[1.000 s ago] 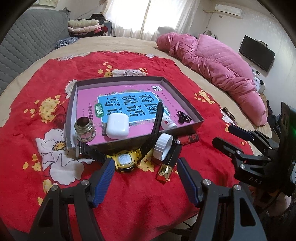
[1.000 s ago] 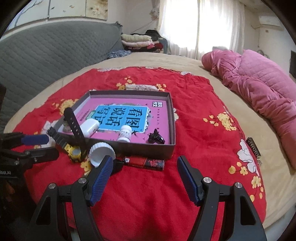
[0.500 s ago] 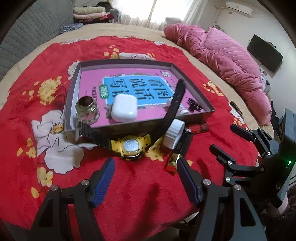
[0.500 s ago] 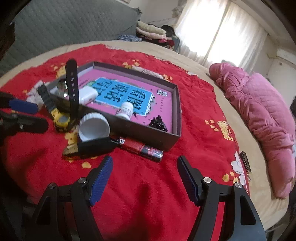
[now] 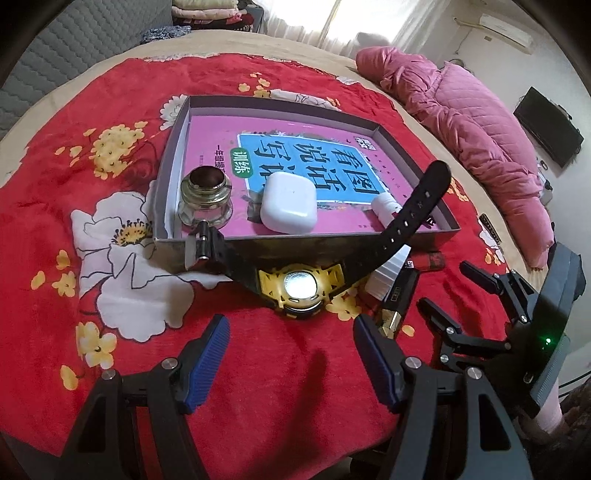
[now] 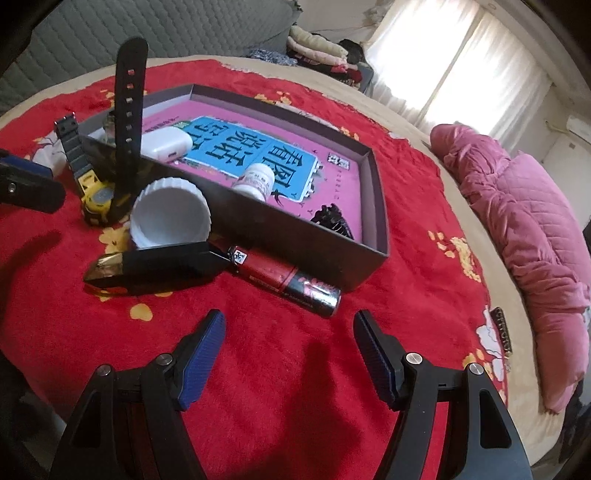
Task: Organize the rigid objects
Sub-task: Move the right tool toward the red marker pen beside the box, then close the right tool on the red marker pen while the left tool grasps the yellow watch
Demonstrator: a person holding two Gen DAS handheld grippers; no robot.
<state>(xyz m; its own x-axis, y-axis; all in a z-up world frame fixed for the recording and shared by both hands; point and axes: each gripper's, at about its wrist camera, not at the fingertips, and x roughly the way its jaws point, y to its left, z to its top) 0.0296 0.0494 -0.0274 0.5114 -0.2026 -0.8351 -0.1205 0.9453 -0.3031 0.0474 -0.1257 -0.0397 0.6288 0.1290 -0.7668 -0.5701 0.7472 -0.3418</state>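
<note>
A shallow grey box point(image 5: 280, 105) point(image 6: 295, 225) with a pink book on its floor lies on a red flowered blanket. Inside are a glass jar point(image 5: 205, 197), a white earbud case point(image 5: 289, 202) point(image 6: 166, 144), a small white bottle point(image 5: 384, 206) point(image 6: 256, 181) and a black clip point(image 6: 332, 218). In front of the box lie a yellow-and-black watch point(image 5: 301, 288) point(image 6: 96, 192), a white cap point(image 6: 170, 216), a black-and-gold case point(image 6: 155, 267) and a red tube point(image 6: 288, 278). My left gripper point(image 5: 291, 354) is open just short of the watch. My right gripper point(image 6: 290, 350) is open in front of the red tube.
A pink quilted duvet point(image 5: 472, 122) point(image 6: 532, 221) lies to the right on the bed. A small dark object point(image 6: 503, 328) rests near the blanket's right edge. Folded clothes point(image 6: 317, 48) sit at the far side, beside a grey padded headboard point(image 6: 147, 29).
Both grippers have come down and closer to the objects in front of the box, and both views have rolled. Their jaws stayed open. No object moved.
</note>
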